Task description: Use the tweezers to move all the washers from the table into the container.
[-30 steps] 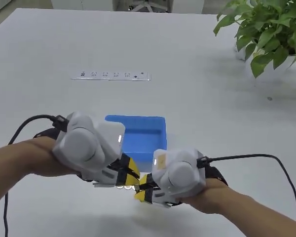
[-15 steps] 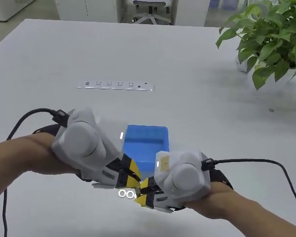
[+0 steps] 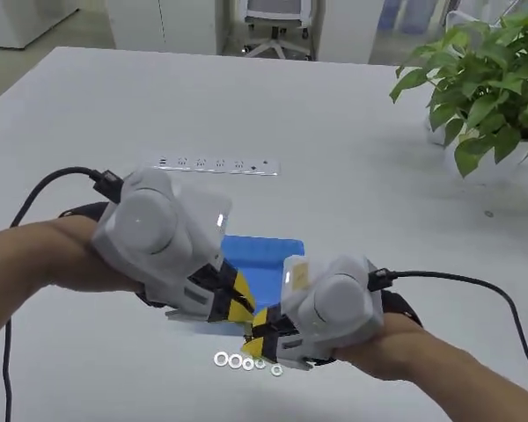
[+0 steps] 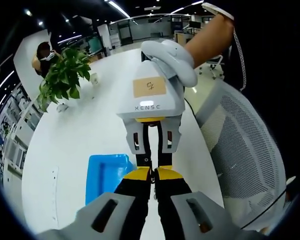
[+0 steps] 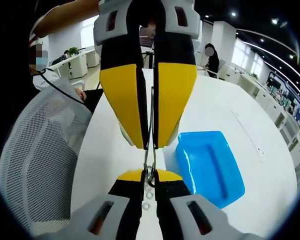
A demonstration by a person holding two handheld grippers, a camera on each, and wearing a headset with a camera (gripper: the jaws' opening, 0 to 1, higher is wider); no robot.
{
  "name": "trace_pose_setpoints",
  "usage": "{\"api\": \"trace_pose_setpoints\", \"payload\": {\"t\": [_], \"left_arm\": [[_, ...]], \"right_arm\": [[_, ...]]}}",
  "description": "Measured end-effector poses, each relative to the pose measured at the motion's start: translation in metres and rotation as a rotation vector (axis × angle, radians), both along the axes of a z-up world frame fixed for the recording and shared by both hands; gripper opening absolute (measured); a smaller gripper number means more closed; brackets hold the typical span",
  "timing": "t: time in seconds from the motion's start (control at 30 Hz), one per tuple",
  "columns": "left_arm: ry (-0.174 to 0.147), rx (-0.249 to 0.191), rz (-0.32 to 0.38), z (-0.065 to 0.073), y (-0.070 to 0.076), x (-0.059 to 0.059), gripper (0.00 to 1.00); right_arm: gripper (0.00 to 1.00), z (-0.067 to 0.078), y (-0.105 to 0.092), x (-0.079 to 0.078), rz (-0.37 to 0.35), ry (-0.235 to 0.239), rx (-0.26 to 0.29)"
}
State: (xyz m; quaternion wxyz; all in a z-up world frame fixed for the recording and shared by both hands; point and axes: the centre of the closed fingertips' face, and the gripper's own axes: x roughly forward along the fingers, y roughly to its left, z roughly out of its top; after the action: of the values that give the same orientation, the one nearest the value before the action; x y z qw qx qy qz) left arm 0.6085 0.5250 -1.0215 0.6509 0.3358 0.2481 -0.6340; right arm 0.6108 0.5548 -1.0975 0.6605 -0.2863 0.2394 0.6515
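Low at centre, the washers (image 3: pixel 246 361) all lie on the table (image 3: pixel 378 176), just below the empty-looking container (image 3: pixel 268 255). My left gripper (image 3: pixel 238 303) and right gripper (image 3: pixel 260 338) both pinch the tweezers (image 5: pixel 151 135). None delivered yet, I judge.

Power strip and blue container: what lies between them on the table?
Bare white table lies between the power strip and the blue container, as the head view shows.
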Motion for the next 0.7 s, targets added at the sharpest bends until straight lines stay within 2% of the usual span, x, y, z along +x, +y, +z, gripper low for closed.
{"api": "trace_pose_setpoints", "payload": {"t": [0.53, 0.7], "left_arm": [[-0.029, -0.002, -0.001, 0.019, 0.002, 0.027, 0.07], [-0.046, -0.008, 0.000, 0.023, 0.002, 0.040, 0.07]], "right_arm": [[0.09, 0.019, 0.004, 0.031, -0.017, -0.026, 0.019], [0.09, 0.022, 0.005, 0.046, -0.037, -0.037, 0.030]]}}
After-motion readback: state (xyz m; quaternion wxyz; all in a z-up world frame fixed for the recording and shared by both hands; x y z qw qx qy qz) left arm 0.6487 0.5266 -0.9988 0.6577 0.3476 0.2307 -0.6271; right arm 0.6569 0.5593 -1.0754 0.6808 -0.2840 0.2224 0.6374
